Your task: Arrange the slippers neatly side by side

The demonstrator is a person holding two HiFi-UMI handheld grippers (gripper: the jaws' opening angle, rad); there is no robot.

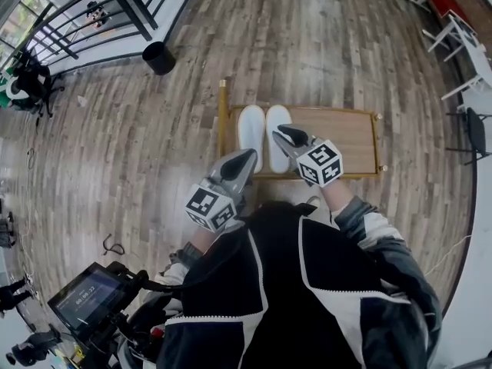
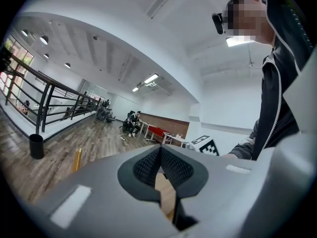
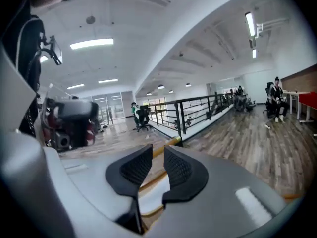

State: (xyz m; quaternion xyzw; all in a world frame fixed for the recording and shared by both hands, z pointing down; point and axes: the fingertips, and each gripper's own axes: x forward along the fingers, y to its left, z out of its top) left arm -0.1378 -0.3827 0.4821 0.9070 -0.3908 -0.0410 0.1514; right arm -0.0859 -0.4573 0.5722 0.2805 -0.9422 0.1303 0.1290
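Two white slippers lie side by side, toes away from me, at the left end of a low wooden table (image 1: 346, 141): the left slipper (image 1: 250, 129) and the right slipper (image 1: 274, 118). My left gripper (image 1: 249, 157) hovers over the table's near edge by the left slipper's heel, its jaws shut and empty; in the left gripper view its pads (image 2: 160, 155) meet with only table wood below. My right gripper (image 1: 284, 131) hangs above the right slipper. A narrow gap separates its pads (image 3: 158, 160), which hold nothing, and a white slipper (image 3: 150, 199) shows far below.
A yellow rail (image 1: 223, 121) edges the table's left end. On the plank floor stand a black bin (image 1: 158, 58) at far left and a black railing (image 1: 100, 14) behind it. White furniture (image 1: 461, 44) stands at right. A device with a screen (image 1: 88, 294) sits near left.
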